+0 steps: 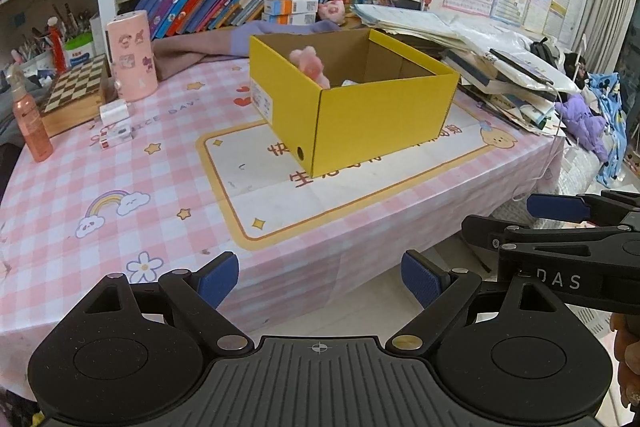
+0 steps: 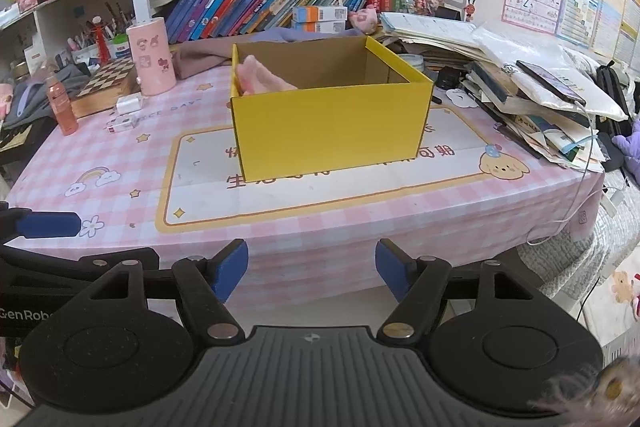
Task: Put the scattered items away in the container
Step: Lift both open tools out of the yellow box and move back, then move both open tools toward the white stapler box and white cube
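Hovering empty with jaws apart, the left gripper (image 1: 320, 281) and right gripper (image 2: 312, 269) faced the yellow cardboard box (image 2: 328, 131), which already held a pink plush toy (image 2: 260, 79).

An open yellow cardboard box (image 2: 330, 131) stands upright on the table, holding what seems a pink plush (image 2: 260, 79).

Yellow box (image 1: 384, 115) on the table (image 1: 120, 187), pink plush (image 1: 310, 65) inside.

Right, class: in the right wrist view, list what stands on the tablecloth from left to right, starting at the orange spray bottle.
Orange spray bottle → chessboard box → pink sticker-covered canister → yellow box → heap of books and papers.
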Demonstrator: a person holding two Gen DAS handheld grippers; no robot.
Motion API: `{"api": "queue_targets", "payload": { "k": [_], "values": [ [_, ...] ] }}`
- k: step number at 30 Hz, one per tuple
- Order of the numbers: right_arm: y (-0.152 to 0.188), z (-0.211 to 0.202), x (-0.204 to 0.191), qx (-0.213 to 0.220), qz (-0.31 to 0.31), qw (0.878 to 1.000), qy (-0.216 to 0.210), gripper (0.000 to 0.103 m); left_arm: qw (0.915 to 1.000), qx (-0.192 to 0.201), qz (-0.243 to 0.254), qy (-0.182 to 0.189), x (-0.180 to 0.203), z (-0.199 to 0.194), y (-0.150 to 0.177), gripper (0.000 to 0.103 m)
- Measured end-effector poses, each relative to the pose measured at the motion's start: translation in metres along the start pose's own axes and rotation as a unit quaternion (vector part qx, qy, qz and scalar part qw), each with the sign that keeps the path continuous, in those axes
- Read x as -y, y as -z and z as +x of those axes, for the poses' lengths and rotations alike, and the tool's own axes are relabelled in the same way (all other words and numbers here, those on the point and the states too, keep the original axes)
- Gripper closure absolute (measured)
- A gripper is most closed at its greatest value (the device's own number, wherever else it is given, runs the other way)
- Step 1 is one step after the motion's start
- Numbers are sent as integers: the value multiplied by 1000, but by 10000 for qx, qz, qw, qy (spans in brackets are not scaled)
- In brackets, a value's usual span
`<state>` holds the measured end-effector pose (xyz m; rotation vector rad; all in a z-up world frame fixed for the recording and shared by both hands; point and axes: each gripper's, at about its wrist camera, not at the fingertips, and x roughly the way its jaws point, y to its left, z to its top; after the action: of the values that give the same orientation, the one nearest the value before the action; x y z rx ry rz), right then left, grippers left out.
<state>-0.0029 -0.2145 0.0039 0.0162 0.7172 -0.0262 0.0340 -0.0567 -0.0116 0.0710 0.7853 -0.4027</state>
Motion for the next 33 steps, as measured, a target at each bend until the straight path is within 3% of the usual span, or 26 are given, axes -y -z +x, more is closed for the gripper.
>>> {"api": "queue_targets", "payload": {
  "k": [9,15,25,33],
  "values": [
    [1,4,-15,-31,-76,9998,-158,33,9998,-27,-83,-161,-14,-6,6,12],
    [-2,14,-42,-95,-329,9980,-539,33,9980,-24,-370,-505,-40,-19,16,12],
    [-17,24,-102,-61,-1006,9875,-1210,32,9868,156,-1087,-1194,-91,-48,28,12],
    [-29,37,-125,-36,-1179,9830,-1406,32,9791,183,-1374,-1486,-116,-55,32,12]
  ]
}}
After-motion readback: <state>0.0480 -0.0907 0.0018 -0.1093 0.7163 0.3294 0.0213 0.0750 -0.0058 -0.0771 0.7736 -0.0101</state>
